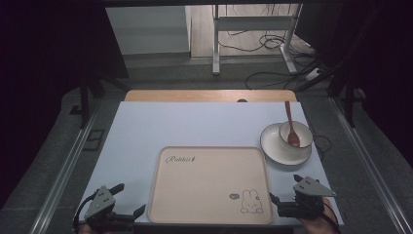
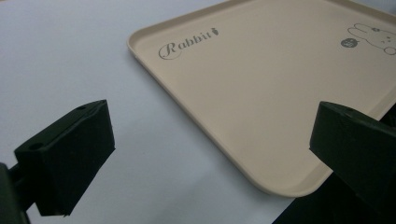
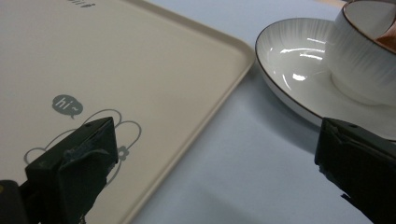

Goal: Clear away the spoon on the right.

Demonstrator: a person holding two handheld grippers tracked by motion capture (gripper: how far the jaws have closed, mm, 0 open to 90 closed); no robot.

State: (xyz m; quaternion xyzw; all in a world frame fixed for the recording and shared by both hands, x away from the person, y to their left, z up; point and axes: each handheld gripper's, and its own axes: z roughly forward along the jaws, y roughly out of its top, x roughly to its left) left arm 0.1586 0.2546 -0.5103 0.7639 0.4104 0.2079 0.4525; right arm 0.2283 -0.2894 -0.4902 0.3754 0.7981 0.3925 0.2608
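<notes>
Nearest to us are our two grippers, one at each near corner of the tray (image 1: 209, 184): the left gripper (image 1: 127, 202) sits off its near-left corner, the right gripper (image 1: 282, 192) off its near-right corner. Both have their jaws spread wide with nothing between them.

From the left gripper view, our jaws frame the tray's rounded near corner and a stretch of bare white mat (image 2: 60, 56); neither jaw touches the tray. From the right gripper view, one jaw hangs over the rabbit drawing (image 3: 126, 135) and the other sits low in front of the plate (image 3: 292, 60).

That plate lies on the mat just beside the tray's far-right corner, close to its rim, though we cannot tell if they touch. A bowl (image 1: 295, 134) stands on the plate, and a wooden spoon (image 1: 290, 126) leans in the bowl with its handle pointing away from us. The tray itself is bare.

We judge that we are at the very start, hands parked and nothing gripped. The likely work is loading the dishes onto the tray, or lifting the tray. The right gripper is the closer one, so the next move calls for reaching forward to the plate's near rim, with jaws kept wide, and closing gently so the bowl and spoon do not tip.
</notes>
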